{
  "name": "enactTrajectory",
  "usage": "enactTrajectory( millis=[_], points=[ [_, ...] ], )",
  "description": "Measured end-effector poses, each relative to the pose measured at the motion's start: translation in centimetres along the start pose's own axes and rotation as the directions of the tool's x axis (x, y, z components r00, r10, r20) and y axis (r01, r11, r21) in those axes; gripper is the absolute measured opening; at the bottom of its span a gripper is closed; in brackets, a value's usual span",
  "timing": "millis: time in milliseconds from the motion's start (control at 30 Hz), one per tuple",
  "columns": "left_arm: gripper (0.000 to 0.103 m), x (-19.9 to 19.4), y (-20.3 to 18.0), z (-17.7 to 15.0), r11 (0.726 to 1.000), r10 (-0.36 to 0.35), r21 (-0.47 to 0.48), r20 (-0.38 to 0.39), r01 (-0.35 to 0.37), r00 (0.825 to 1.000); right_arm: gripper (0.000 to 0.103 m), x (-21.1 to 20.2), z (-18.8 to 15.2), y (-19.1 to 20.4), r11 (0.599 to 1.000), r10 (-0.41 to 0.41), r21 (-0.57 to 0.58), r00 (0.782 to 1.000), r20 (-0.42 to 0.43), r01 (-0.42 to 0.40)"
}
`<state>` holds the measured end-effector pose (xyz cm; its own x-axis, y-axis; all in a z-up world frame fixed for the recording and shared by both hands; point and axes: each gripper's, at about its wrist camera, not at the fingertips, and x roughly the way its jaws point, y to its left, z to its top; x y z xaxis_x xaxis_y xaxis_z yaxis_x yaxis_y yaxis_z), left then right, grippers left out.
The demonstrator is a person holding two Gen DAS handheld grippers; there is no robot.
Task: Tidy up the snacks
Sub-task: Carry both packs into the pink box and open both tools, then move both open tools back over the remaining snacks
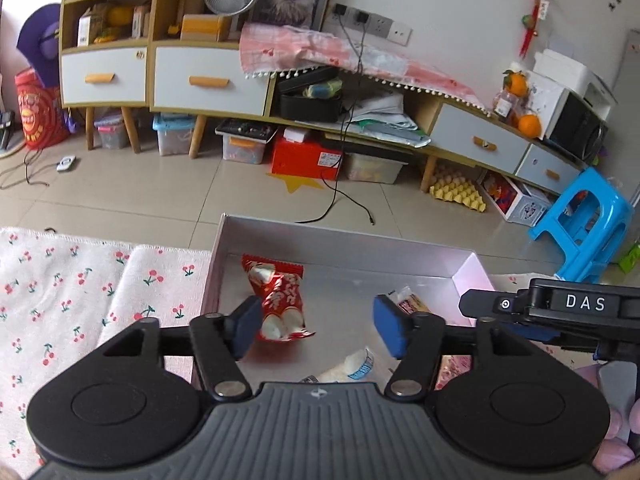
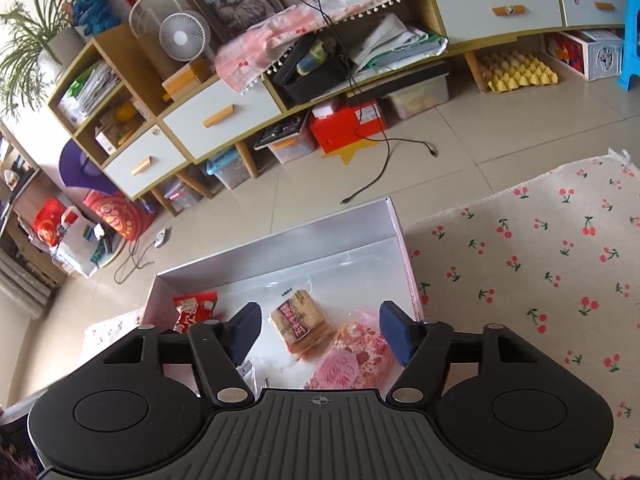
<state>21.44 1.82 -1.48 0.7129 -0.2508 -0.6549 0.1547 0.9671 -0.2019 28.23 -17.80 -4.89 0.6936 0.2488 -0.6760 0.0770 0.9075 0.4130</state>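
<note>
The left gripper (image 1: 316, 330) stands with its blue pads spread; nothing is pinched, though the red snack packet (image 1: 276, 300) lies just beside the left-hand pad, inside the shallow white box (image 1: 340, 240). The right gripper (image 2: 320, 332) is likewise spread and empty, poised over the same box (image 2: 280, 236), with a brown cracker pack (image 2: 300, 326) and a pink-wrapped cake (image 2: 352, 360) lying between and below its pads. A white sachet (image 1: 352, 366) lies at the near edge of the box floor. The box sits on a cherry-print cloth (image 1: 72, 292), beyond which are tiled floor, a long cabinet and a blue stool (image 1: 584, 224). Handling assessment: all packets appear light, air-filled and crinkly, with slick film surfaces likely to slip under a shallow pinch. The crackers and cake are probably brittle; grip these lightly across the short width. The crimped end seals look like the safest places to hold the red packet.
</note>
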Motion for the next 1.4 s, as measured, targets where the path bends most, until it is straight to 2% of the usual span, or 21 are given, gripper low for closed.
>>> enactTrajectory(
  millis=[67,233,433,600,767,867,1233,1400],
  points=[
    [0.069,-0.3,-0.4,0.1,1.0,0.005,0.01,0.0,-0.005,1.0,0.068,-0.4,-0.1,0.2,1.0,-0.009,-0.012,1.0,0.0,0.009],
    [0.072,-0.8,-1.1,0.1,1.0,0.012,0.026,-0.029,-0.011,1.0,0.073,-1.9,-0.6,0.7,0.999,-0.021,-0.029,1.0,0.003,0.021],
    [0.081,-2.6,-1.8,-0.2,0.999,0.007,0.045,-0.016,-0.006,1.0,0.075,-4.3,-1.0,1.1,0.999,-0.027,-0.033,1.0,0.011,0.027],
    [0.084,-4.2,-2.4,-0.7,0.998,0.009,0.064,-0.022,-0.008,1.0,0.079,-6.5,-1.5,1.6,0.998,-0.037,-0.044,0.999,0.011,0.037],
    [0.093,-6.0,-2.8,-1.4,0.998,0.003,0.065,-0.016,-0.002,1.0,0.08,-8.3,-2.6,2.2,0.997,-0.039,-0.06,0.999,-0.002,0.039],
    [0.095,-6.9,-3.0,-1.8,0.998,0.003,0.068,-0.025,-0.001,1.0,0.084,-9.3,-3.2,2.6,0.996,-0.044,-0.076,0.999,-0.008,0.043],
    [0.101,-9.6,-3.0,-4.3,0.998,0.016,0.057,-0.041,-0.013,0.999,0.086,-12.5,-6.5,4.1,0.986,-0.071,-0.157,0.997,-0.038,0.064],
    [0.102,-10.5,-2.3,-5.4,0.999,0.033,0.019,-0.054,-0.032,0.998,0.088,-13.4,-8.4,4.1,0.982,-0.081,-0.177,0.995,-0.062,0.069]
  ],
)
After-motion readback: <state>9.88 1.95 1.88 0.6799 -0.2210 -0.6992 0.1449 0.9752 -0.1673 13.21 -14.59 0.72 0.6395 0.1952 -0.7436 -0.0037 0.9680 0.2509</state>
